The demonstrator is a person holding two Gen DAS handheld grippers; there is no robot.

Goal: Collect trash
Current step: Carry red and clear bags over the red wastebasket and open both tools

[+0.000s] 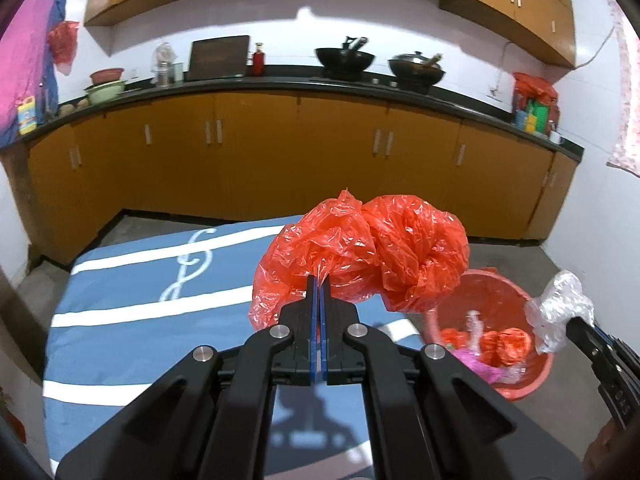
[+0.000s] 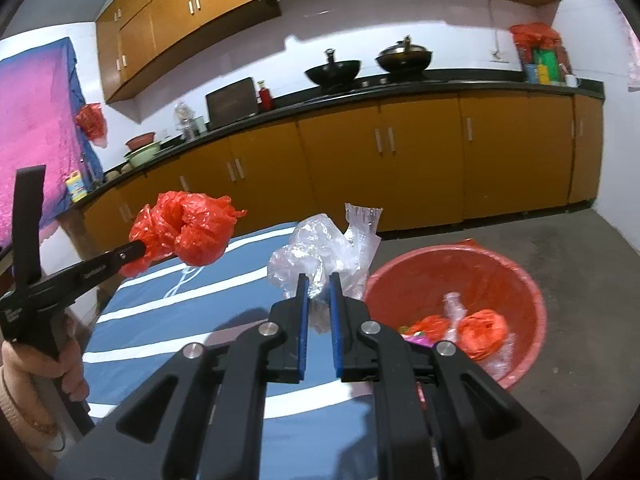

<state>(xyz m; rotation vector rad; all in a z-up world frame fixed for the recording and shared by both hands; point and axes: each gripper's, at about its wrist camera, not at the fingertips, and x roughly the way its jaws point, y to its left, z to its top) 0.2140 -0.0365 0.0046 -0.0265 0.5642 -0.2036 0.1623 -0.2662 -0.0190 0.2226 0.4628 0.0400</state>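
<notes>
Left wrist view: the left gripper [image 1: 319, 284] has its blue-padded fingers [image 1: 313, 320] clenched tight on a crumpled red plastic bag [image 1: 360, 252]. The bag is thin, glossy film, heavily creased and bunched into two rounded lobes, held in the air over the far right corner of the desk [image 1: 120, 280]. The desk carries a blue cloth with white stripes and a white scroll figure. At the right, on the grey concrete floor beside the desk, stands a round red plastic basin [image 1: 532, 376]; it contains red film, pink material and clear wrapping. The right gripper [image 1: 580, 330] enters at the right edge with a wad of clear plastic film [image 1: 560, 308] at its tip, positioned over the basin rim. Behind runs a black countertop on orange cabinets.

Right wrist view: the right gripper [image 2: 319, 286] has its fingers [image 2: 303, 320] grasping the clear plastic film [image 2: 320, 256], a translucent, wrinkled wad with one ribbed, fluted edge standing upward; a narrow gap remains between the pads, filled by film. The wad is held over the desk edge [image 2: 160, 320], just left of the basin [image 2: 520, 280]. The basin interior is more fully exposed here. This view also shows the left gripper [image 2: 140, 250] from the side, the red bag [image 2: 188, 232] balled at its tip, and the hand [image 2: 70, 372] on its grip.
</notes>
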